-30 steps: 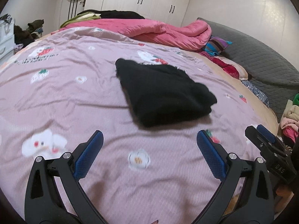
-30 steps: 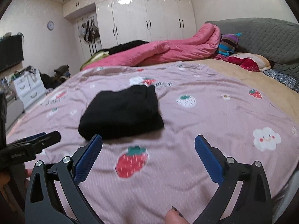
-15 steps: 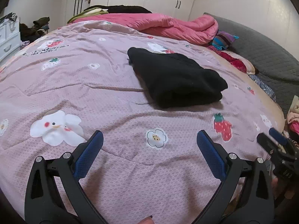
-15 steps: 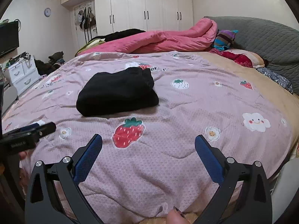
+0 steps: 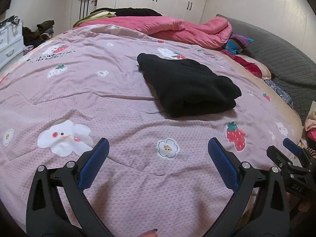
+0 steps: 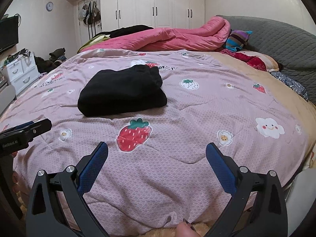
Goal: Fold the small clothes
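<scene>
Left hand-held gripper (image 5: 158, 148): spread wide, blue pads far apart, nothing between them; it hangs above the near part of the bed and touches no cloth.
Right hand-held gripper (image 6: 157, 151): also spread wide and holding nothing, over the near edge of the bed.
Each in the other's view: the right one's tip shows at the far right edge of the left wrist view; the left one's tip shows at the left edge of the right wrist view.
Garment (image 5: 187, 86): black, folded into a thick flat bundle, lying on the bedspread well ahead of both hand-held grippers; ahead and a little right of the left one, ahead and left of the right one (image 6: 122, 93). Neither touches it.
Bedspread (image 5: 88, 98): mauve, printed with strawberries, flowers and clouds, lightly creased.
Strawberry print (image 6: 134, 135): just ahead of the right hand-held gripper, between it and the garment.
Cloud print (image 5: 65, 136): just ahead-left of the left hand-held gripper.
Quilt (image 6: 167, 39): pink, bunched in a heap beyond the garment.
Headboard (image 6: 276, 37): grey, quilted, far right of both.
Wardrobe (image 6: 154, 4): white doors on the far wall, beyond the quilt.
Drawers (image 6: 19, 73): white, far left of the right hand-held gripper.
Fingertip (image 6: 184, 231): at the bottom edge, behind the right hand-held gripper.
</scene>
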Motion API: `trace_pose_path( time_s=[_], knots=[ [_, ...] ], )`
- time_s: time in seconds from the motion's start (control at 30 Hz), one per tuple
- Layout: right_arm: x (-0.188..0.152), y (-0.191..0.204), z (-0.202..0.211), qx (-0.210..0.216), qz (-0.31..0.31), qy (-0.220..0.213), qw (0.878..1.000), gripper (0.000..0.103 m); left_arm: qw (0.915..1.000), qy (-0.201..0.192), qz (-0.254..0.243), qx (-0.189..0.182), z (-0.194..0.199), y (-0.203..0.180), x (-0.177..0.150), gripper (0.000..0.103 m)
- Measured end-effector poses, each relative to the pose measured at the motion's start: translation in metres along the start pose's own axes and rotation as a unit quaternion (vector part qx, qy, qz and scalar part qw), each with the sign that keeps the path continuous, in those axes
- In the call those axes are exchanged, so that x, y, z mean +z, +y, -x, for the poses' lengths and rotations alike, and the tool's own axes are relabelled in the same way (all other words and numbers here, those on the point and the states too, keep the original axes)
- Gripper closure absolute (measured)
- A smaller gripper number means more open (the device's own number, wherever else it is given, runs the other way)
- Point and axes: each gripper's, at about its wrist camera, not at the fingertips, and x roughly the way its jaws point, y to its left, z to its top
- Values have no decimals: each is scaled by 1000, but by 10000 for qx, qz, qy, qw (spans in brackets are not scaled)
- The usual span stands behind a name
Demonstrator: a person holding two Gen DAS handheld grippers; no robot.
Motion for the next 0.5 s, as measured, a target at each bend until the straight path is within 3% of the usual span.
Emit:
trace_pose_path(
  time_s=[0.5],
  knots=[
    [1, -5, 0, -10, -85, 35, 10000, 4, 9999, -39, -105, 109, 0, -3, 1, 9]
  ],
)
